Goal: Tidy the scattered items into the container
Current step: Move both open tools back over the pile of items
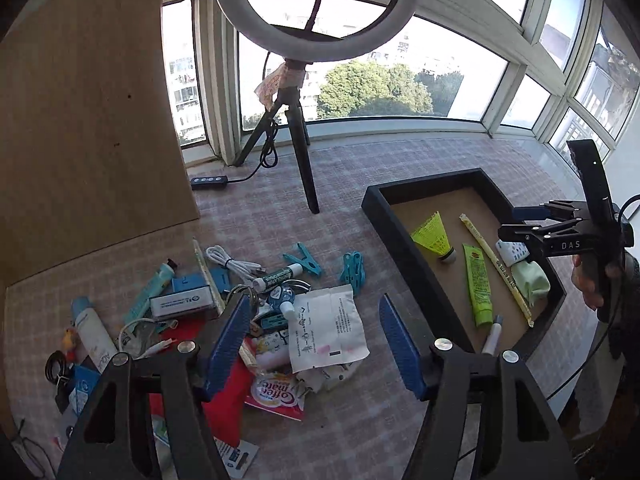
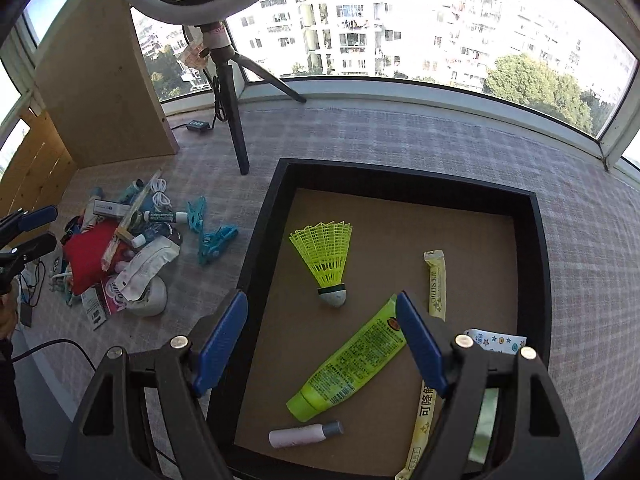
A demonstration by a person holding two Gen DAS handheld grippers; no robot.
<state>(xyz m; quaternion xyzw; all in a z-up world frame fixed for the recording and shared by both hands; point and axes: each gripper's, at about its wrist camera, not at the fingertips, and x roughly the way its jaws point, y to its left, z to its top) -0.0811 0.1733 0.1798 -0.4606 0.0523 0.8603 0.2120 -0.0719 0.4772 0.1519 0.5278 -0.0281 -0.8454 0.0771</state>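
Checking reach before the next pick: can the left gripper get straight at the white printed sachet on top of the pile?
Probably yes. The left gripper is open and empty, and the white sachet lies on top of the pile between its fingers with nothing over it. The right gripper is away over the black tray.

**Tray right, heap left**

On the counter the tray lies to the right and the heap of loose items well apart to its left. Two clips lie between them, nearer the heap. In the tray a shuttlecock lies toward the back, a tube before it, a small bottle nearest the front. A tripod stands behind the heap; a board stands to the heap's left rear.
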